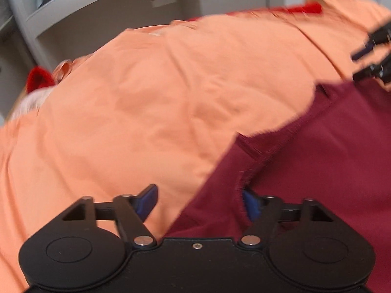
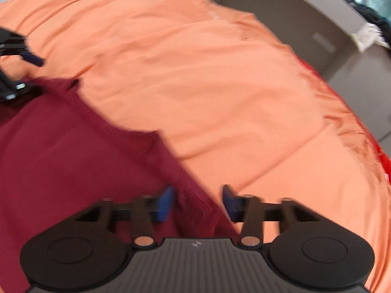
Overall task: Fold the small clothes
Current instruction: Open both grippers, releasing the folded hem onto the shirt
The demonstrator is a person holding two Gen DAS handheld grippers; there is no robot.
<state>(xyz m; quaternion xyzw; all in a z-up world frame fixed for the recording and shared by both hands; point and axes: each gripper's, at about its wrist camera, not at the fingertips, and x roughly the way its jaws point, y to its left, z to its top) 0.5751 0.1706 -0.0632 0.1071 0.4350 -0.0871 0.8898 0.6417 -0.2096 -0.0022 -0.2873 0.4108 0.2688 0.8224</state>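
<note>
I had the maroon garment [image 1: 317, 158] lying on the orange bedspread [image 1: 146, 109], its ribbed hem edge toward the middle of that bedspread, so one fold looked laid down. My left gripper [image 1: 200, 205] stood wide open over the garment's corner, and my right gripper [image 2: 198, 201] was partly open straddling its edge, neither pinching cloth. I judged further folds and smoothing remained.
</note>
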